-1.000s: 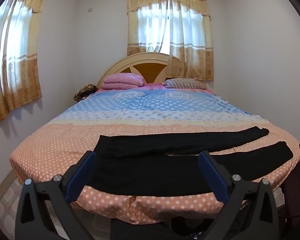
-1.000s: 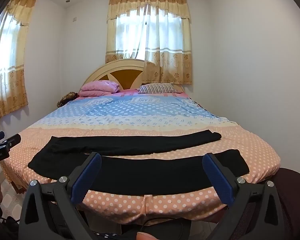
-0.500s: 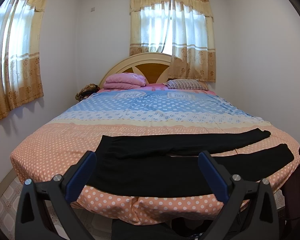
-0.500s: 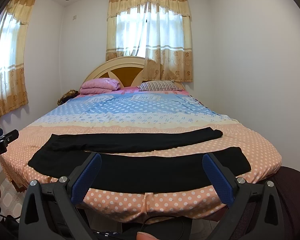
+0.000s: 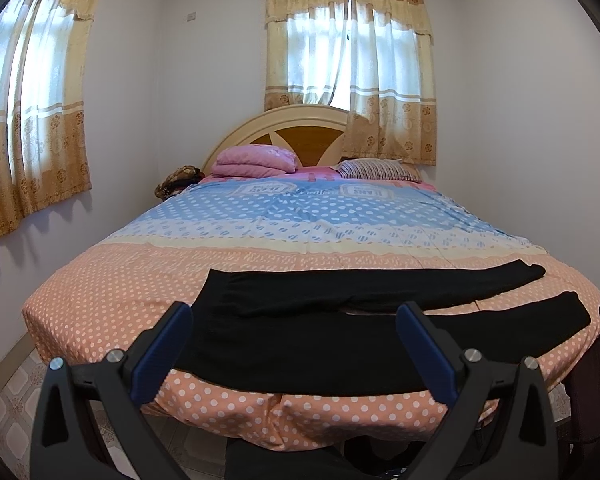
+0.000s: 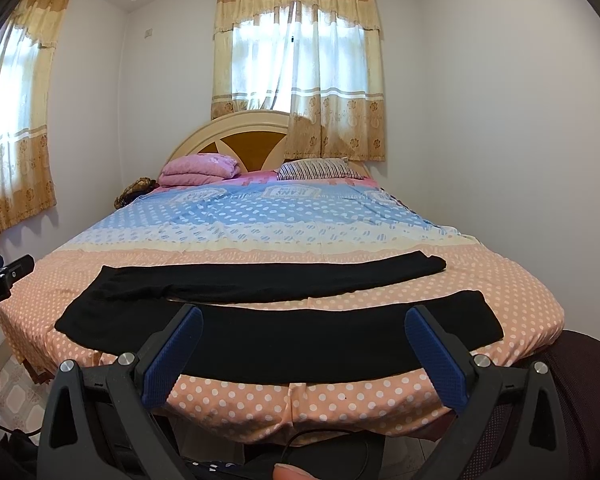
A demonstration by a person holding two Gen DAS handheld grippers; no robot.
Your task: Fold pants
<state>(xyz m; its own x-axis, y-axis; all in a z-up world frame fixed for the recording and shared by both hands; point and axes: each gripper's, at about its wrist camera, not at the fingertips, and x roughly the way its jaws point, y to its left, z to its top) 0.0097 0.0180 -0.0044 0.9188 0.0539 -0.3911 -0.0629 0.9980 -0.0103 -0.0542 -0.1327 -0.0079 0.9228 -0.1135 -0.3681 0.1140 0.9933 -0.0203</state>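
Note:
Black pants (image 5: 320, 344) lie flat across the near end of the bed (image 5: 112, 280), waist at the left, both legs stretched to the right and spread apart. They also show in the right wrist view (image 6: 292, 344). My left gripper (image 5: 294, 352) is open and empty, held off the bed's near edge in front of the waist part. My right gripper (image 6: 304, 356) is open and empty, held in front of the near leg. The left gripper's tip (image 6: 4, 276) shows at the left edge of the right wrist view.
The bed has a dotted orange and blue cover. A pink folded blanket (image 5: 254, 160) and a striped pillow (image 5: 374, 170) lie at the headboard. Walls with curtained windows stand left and behind. Tiled floor (image 5: 8, 396) shows at the lower left.
Both grippers have shifted only slightly, so the view has moved a little. The pants have not moved and both grippers stay open.

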